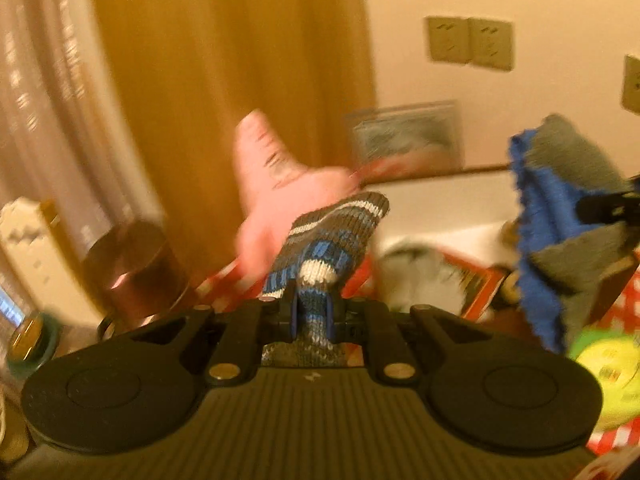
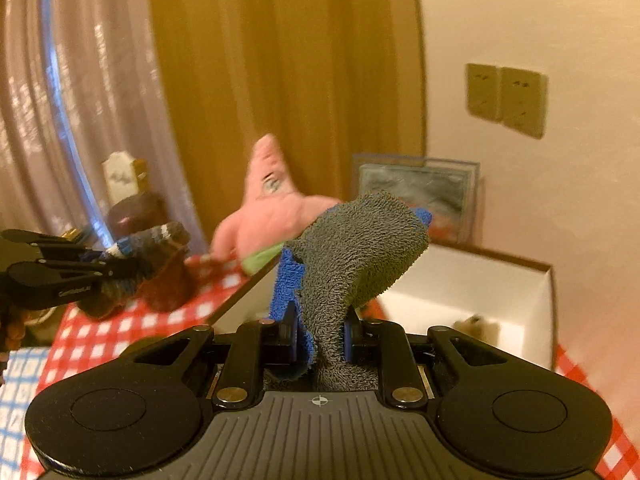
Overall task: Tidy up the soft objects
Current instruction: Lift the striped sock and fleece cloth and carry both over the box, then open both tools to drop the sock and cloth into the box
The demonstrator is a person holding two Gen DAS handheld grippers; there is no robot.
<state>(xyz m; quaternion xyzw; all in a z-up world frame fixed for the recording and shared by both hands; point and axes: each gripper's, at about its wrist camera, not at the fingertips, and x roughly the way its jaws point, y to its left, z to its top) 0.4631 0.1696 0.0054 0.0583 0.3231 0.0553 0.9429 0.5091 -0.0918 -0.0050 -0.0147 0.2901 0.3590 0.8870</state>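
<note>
Left wrist view was blurred: the left gripper pinched a striped sock; the right gripper pinched a grey towel, half-hiding the pink plush.

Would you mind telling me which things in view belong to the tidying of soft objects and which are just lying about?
Part of the job:
- striped knit sock, in left gripper
- grey-and-blue cloth, in right gripper
- pink starfish plush
- white box

Just lying about:
- brown jar
- framed picture
- wall sockets
</note>
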